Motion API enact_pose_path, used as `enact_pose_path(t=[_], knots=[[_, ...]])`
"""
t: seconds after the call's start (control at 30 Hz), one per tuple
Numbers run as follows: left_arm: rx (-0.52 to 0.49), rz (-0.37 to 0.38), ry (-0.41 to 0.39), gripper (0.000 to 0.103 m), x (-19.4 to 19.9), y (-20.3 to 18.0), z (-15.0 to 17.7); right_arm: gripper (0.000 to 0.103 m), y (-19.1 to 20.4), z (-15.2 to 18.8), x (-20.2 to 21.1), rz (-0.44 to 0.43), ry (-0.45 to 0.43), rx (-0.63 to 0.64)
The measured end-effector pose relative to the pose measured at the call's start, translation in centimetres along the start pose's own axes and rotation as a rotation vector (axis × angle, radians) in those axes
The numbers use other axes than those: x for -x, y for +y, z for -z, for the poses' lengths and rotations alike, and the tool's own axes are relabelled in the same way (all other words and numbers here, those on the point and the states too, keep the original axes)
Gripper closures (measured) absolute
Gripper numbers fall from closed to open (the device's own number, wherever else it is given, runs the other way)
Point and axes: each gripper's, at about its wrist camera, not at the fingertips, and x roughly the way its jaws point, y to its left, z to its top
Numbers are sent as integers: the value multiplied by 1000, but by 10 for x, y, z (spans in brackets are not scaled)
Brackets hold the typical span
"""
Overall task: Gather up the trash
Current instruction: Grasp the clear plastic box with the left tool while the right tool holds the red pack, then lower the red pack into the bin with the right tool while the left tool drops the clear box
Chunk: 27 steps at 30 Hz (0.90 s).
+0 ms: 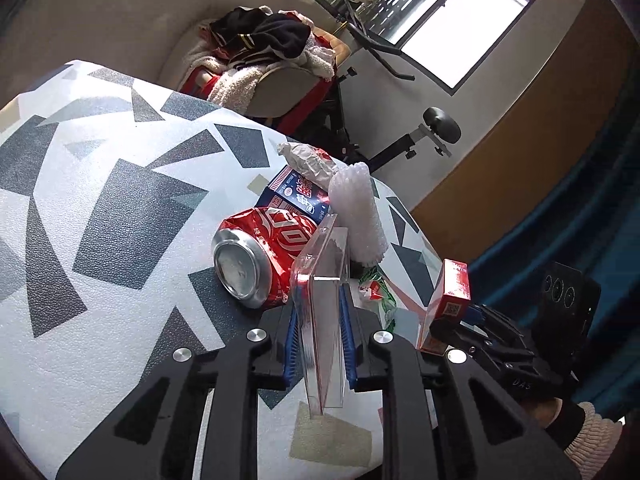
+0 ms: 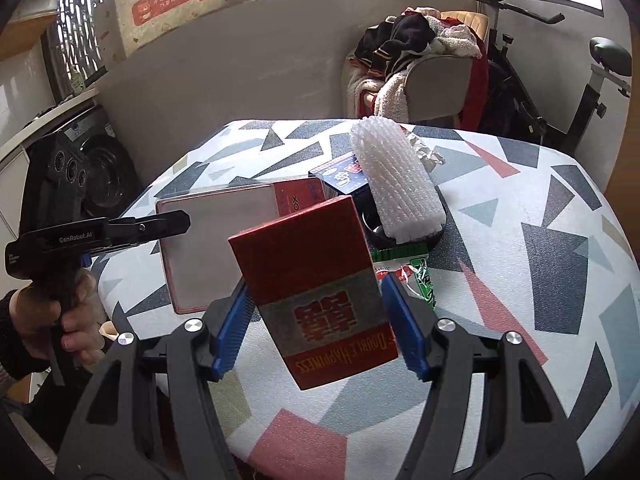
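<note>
My left gripper (image 1: 319,328) is shut on a clear plastic case (image 1: 324,320), held edge-on above the patterned table; the case also shows in the right wrist view (image 2: 218,240). My right gripper (image 2: 316,320) is shut on a red cigarette box (image 2: 316,292), also visible in the left wrist view (image 1: 450,296). On the table lie a crushed red cola can (image 1: 260,252), a blue carton (image 1: 292,194), crumpled paper (image 1: 308,160), a white foam net sleeve (image 2: 396,184) and a green-white wrapper (image 2: 412,268).
The table (image 2: 540,240) carries a grey, white and red triangle pattern. Behind it stand a chair piled with clothes (image 2: 424,52) and an exercise bike (image 2: 560,80). A washing machine (image 2: 104,160) stands at the left.
</note>
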Motion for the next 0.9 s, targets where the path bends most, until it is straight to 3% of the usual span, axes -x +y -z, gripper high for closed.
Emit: enact_pose_path(t=[0.3,0.9], knots=[[-110,8,-47,88,34,-28,-9,38,12,2,28,26,-36,3],[-174,24,-71,88,93,-46,4,38,33,21,57,39,-77,-17]])
